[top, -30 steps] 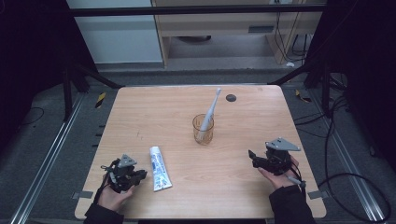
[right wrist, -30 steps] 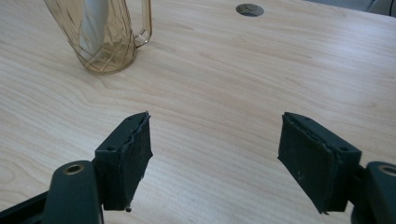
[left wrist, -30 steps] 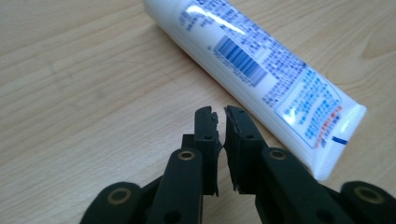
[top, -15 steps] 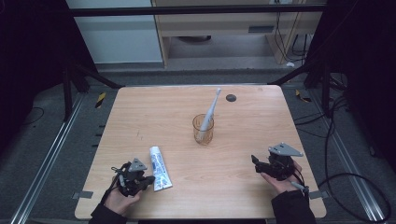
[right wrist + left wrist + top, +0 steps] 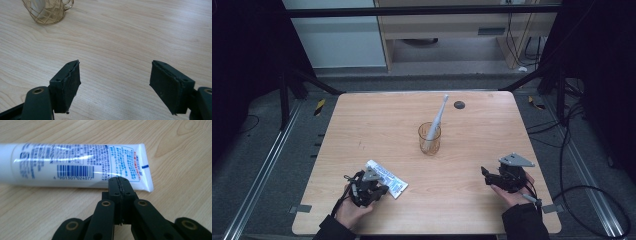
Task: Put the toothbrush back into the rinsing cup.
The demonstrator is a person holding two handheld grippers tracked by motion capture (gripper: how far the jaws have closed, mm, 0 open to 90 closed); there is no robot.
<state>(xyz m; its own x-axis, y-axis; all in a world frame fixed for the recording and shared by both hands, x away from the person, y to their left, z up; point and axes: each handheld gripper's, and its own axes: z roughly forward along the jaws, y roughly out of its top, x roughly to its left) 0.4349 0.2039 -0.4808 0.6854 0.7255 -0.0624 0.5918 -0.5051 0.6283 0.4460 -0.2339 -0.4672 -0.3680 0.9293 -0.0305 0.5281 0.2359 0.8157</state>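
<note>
Toothpaste tube [image 5: 75,165], barcode 4 901301 024077, just beyond pinched-together left claw [image 5: 120,182]; right claw [image 5: 115,82] wide.

Surface: light wood table [image 5: 377,120], square top | toothpaste tube [image 5: 386,178] flat on it, touching the tip of the left gripper [image 5: 374,189], crimped end nearest | amber glass cup [image 5: 430,138] upright, well ahead of both grippers, between them | small dark disc [image 5: 459,104] at far edge, beyond the cup.
</note>
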